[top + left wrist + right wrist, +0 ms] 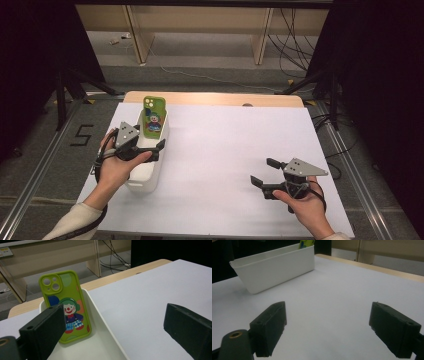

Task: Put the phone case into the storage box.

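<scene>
There, both claws, left claw (148, 138) and right claw (264, 172), agape; no legible writing on clown phone case (65, 306).

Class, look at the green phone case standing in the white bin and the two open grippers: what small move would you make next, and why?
Probably ease the left gripper forward toward the green phone case. Its jaws are open and empty, one over the white bin, the other outside its wall. The case leans upright at the bin's far end, and the right gripper sits apart on the table.
</scene>
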Motion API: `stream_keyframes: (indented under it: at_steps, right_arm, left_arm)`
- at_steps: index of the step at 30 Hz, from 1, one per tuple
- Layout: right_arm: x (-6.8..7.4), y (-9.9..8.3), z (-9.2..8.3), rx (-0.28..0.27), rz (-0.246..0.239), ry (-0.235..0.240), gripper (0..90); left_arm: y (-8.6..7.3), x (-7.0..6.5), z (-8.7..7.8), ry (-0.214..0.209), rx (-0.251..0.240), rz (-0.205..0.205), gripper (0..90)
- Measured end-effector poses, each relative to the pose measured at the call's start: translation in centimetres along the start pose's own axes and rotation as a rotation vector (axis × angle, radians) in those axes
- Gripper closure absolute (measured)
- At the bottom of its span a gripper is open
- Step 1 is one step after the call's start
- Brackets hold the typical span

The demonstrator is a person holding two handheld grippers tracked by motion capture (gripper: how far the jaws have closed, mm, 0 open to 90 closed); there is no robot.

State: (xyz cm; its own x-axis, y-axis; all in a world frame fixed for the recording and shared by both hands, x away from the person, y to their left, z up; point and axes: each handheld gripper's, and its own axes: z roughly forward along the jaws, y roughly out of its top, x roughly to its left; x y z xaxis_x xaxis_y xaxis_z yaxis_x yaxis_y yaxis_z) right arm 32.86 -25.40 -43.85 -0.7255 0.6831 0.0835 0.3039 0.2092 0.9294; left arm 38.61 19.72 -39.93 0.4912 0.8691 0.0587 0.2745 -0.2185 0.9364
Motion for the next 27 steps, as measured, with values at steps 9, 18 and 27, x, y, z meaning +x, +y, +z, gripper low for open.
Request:
stream_keyframes:
  at_steps: [9, 18, 27]
  right_arm:
    - [0.01, 0.01, 0.02, -0.001, -0.001, 0.003, 15.6]
    - [0.0, 0.0, 0.05, 0.0, 0.0, 0.002, 15.6]
    - [-0.04, 0.03, 0.06, 0.0, -0.001, 0.003, 15.6]
  left_arm:
    - [-0.39, -0.14, -0.41, -0.002, 0.0, -0.001, 3.8]
    - [-0.68, -0.15, -0.74, -0.005, -0.001, -0.005, 3.8]
    - [-0.76, -0.22, -0.79, -0.011, -0.002, -0.009, 3.8]
